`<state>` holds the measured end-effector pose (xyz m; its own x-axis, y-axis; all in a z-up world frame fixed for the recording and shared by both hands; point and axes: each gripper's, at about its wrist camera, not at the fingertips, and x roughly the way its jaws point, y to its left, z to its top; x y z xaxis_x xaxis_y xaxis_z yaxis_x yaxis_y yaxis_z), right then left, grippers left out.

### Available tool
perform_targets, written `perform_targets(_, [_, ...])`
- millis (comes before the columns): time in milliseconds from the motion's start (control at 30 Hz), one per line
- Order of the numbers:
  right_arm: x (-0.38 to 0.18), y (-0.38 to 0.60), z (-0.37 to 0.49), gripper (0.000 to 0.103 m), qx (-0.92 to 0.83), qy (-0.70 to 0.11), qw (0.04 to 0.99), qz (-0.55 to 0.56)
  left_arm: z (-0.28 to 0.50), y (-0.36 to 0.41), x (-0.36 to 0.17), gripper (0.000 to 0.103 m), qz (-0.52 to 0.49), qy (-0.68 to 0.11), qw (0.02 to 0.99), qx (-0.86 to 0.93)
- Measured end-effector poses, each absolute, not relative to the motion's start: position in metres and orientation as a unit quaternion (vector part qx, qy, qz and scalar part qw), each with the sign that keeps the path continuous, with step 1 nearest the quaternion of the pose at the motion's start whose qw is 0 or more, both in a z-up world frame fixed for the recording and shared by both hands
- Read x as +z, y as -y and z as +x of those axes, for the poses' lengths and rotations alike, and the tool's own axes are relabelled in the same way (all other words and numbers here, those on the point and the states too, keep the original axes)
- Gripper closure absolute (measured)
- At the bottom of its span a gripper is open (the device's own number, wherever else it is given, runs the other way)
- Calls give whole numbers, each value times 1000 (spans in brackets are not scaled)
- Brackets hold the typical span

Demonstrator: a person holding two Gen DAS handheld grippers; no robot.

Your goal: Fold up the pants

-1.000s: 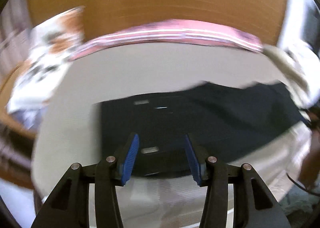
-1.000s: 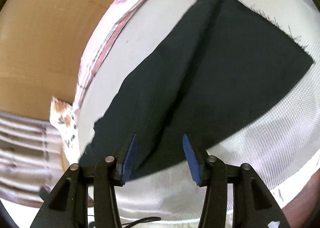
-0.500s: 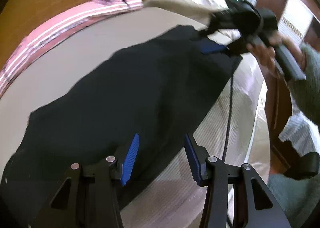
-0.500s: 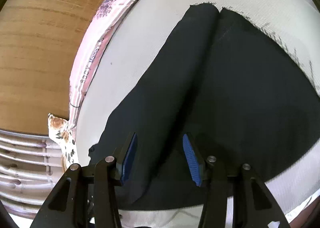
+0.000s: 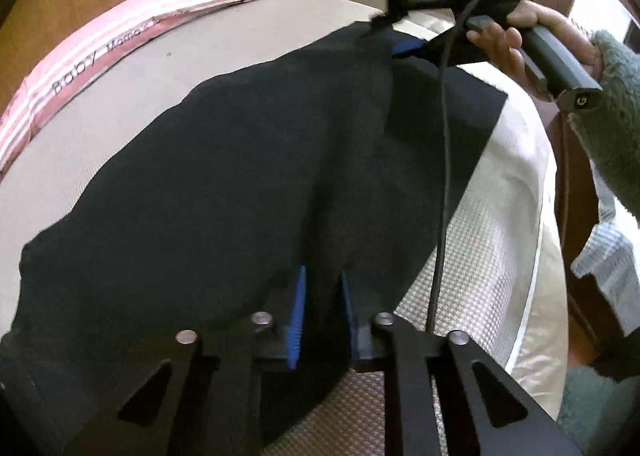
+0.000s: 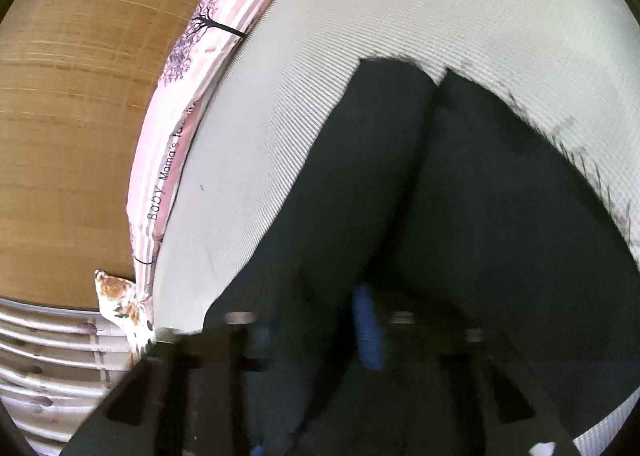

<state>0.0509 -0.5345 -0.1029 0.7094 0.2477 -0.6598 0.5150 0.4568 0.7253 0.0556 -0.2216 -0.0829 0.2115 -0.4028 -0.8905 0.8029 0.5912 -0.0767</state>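
Observation:
Black pants (image 5: pixel 240 184) lie lengthwise on a beige mattress (image 5: pixel 480 256). My left gripper (image 5: pixel 323 276) sits at their near edge. Its jaws are closing, and the blue pads (image 5: pixel 298 312) stand narrow with a ridge of black fabric pinched between them. At the far end, a hand holds my right gripper (image 5: pixel 390 34), which bites the pants' edge. In the blurred right wrist view, the right gripper (image 6: pixel 320 308) is low over the pants (image 6: pixel 480 216). Its jaws are closing on dark cloth, and only one blue pad (image 6: pixel 366 320) shows clearly.
A pink striped folded cloth (image 5: pixel 120 40) with lettering lies along the mattress's far side against a wooden panel (image 6: pixel 72 96). A floral cushion (image 6: pixel 124 300) sits at one corner. A black cable (image 5: pixel 442 176) hangs across the pants. A grey fuzzy sleeve (image 5: pixel 612 116) is at the right.
Both grippers came down onto the pants and their jaws narrowed from wide apart onto the fabric. The left one swung across and rolled to face along the pants.

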Motion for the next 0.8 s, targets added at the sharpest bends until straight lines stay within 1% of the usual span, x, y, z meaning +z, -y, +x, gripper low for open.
perform_targets(133, [-74, 524, 77, 92, -80, -380, 788, 478, 62, 213, -76, 91, 181, -480, 758, -402])
perform_targets(233, [-52, 511, 106, 91, -66, -390, 802, 448, 68, 203, -69, 91, 151, -478, 768, -398])
perform_targets(267, [-44, 504, 120, 88, -50, -389, 807, 442, 71, 199, -68, 91, 138, -478, 773, -393])
perform_targets(333, [-33, 491, 143, 71, -18, -381, 813, 439, 81, 189, -67, 91, 112, -486, 781, -376])
perform_targets(367, [-28, 486, 152, 54, -1, -374, 818, 438, 88, 183, -68, 91, 97, -493, 784, -365])
perform_targets(400, [-20, 480, 159, 50, 4, -365, 825, 431, 92, 180, -68, 94, 89, -497, 786, -356])
perform_targets(533, [-11, 474, 158, 50, 2, -361, 842, 402, 105, 164, -77, 94, 53, -518, 787, -331])
perform_targets(667, [-34, 501, 134, 50, -37, -370, 828, 420, 104, 167, -84, 94, 62, -520, 784, -333])
perform_targets(733, [-50, 515, 123, 53, -52, -372, 813, 444, 104, 167, -85, 94, 58, -521, 783, -335])
perform_targets(800, [-67, 528, 114, 59, -60, -373, 801, 464, 105, 165, -86, 94, 50, -522, 782, -337])
